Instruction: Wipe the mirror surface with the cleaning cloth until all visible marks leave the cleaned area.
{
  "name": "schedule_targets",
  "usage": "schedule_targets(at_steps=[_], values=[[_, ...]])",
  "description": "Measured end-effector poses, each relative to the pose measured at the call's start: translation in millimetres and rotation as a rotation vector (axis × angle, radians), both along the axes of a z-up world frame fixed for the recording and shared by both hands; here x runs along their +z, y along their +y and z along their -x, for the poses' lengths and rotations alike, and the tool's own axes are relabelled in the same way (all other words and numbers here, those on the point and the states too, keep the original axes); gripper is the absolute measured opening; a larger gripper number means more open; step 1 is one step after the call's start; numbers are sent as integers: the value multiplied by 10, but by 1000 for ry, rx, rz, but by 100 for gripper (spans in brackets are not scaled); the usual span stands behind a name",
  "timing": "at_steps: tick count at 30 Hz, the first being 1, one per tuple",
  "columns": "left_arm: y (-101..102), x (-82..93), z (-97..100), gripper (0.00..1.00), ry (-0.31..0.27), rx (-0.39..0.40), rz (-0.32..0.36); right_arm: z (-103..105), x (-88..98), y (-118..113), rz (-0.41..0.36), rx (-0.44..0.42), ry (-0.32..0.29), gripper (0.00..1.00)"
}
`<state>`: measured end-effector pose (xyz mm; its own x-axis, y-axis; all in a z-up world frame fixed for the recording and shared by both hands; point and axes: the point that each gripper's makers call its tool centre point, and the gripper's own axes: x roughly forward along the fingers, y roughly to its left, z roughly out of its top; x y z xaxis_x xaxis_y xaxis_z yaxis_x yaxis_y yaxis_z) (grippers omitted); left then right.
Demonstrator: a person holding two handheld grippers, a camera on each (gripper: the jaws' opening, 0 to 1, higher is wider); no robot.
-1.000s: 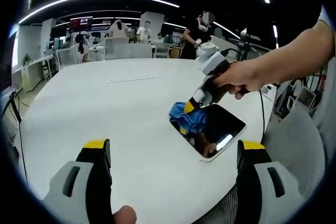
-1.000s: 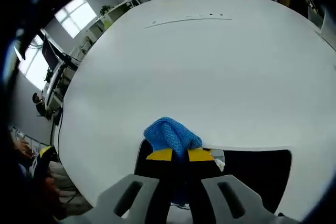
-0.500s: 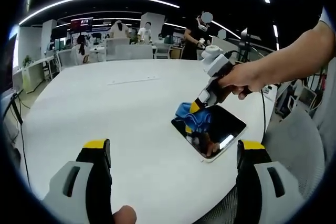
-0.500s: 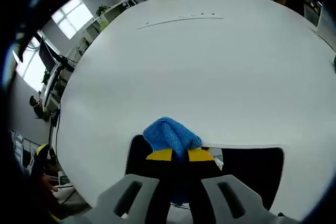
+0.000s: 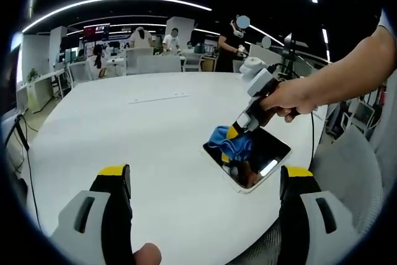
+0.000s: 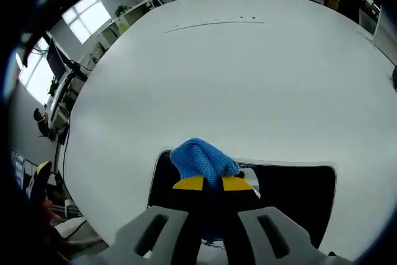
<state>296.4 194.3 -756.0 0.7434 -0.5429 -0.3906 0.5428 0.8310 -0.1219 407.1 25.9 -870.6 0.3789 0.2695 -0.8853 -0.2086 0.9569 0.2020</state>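
Observation:
A dark rectangular mirror (image 5: 257, 161) with a white rim lies flat on the white round table (image 5: 136, 128), near its right edge. My right gripper (image 5: 234, 136) is shut on a blue cleaning cloth (image 5: 227, 141) and presses it onto the mirror's left part; a hand holds that gripper. In the right gripper view the cloth (image 6: 203, 161) bunches above the shut jaws (image 6: 212, 184), over the mirror (image 6: 291, 190). My left gripper (image 5: 205, 181) stands open above the table, well short of the mirror, holding nothing.
A thin white strip (image 5: 156, 98) lies on the table's far side. Chairs and desks (image 5: 149, 60) with several people stand behind it. A grey chair (image 5: 350, 172) sits at the right by the table's edge.
The right gripper with the cloth has slid a little to the right, further onto the mirror. The left gripper has stayed put.

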Motion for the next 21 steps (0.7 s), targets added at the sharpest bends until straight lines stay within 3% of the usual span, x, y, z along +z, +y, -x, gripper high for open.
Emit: schedule_targets(at_steps=[21], values=[[-48, -26, 125, 99, -8, -21, -16, 507, 33, 62, -55, -10, 7, 2]])
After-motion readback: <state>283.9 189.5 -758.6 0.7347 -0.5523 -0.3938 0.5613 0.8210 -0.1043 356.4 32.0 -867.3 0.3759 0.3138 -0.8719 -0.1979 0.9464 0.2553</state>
